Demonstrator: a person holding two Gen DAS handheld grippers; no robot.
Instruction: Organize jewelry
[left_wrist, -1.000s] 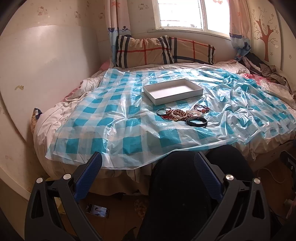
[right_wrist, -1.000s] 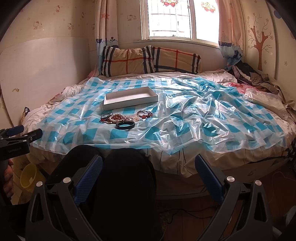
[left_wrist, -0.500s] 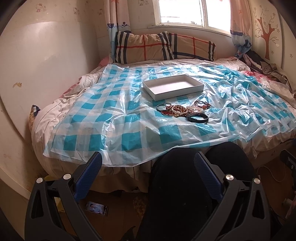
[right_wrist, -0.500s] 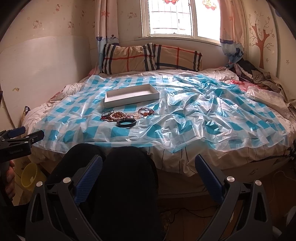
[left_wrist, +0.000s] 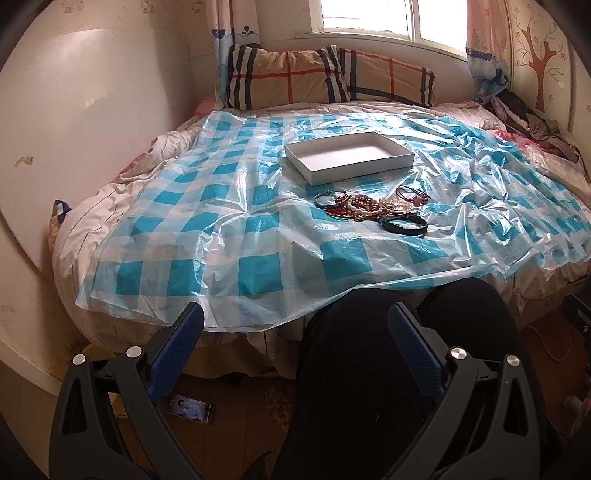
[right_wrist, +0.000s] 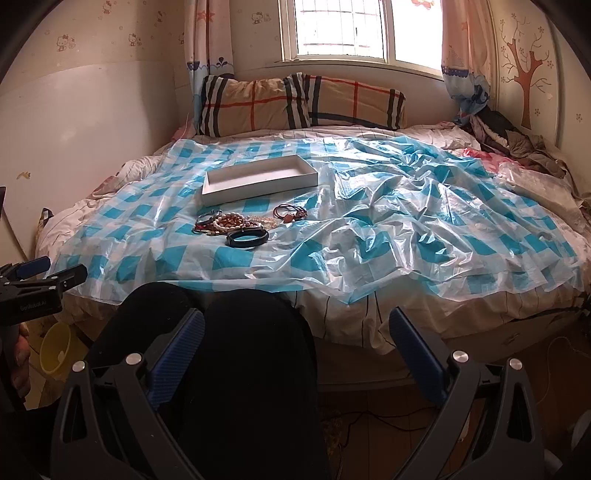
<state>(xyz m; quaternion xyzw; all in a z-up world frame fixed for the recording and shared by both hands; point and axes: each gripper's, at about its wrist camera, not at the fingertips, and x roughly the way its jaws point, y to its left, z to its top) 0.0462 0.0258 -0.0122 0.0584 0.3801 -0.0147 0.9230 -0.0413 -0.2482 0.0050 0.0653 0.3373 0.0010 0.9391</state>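
Note:
A pile of jewelry (left_wrist: 364, 206) lies on a blue-checked plastic sheet (left_wrist: 221, 236) on the bed: beaded bracelets, thin cord bangles (left_wrist: 413, 192) and a black band (left_wrist: 403, 226). An empty white tray (left_wrist: 347, 157) sits just behind it. The pile (right_wrist: 236, 221), black band (right_wrist: 247, 238) and tray (right_wrist: 258, 179) also show in the right wrist view. My left gripper (left_wrist: 295, 332) is open and empty, low over my knees. My right gripper (right_wrist: 295, 332) is open and empty too, short of the bed edge. The left gripper shows at the right view's left edge (right_wrist: 40, 273).
Plaid pillows (left_wrist: 325, 77) lie at the head under the window. A heap of clothes (right_wrist: 517, 140) sits at the far right. My dark-trousered knees (left_wrist: 388, 350) fill the foreground. A phone (left_wrist: 190, 406) and a yellow bowl (right_wrist: 55, 347) lie on the floor.
Both grippers have moved forward toward the bed, so the jewelry and tray look larger and nearer. Both stay open. Nothing on the bed has moved.

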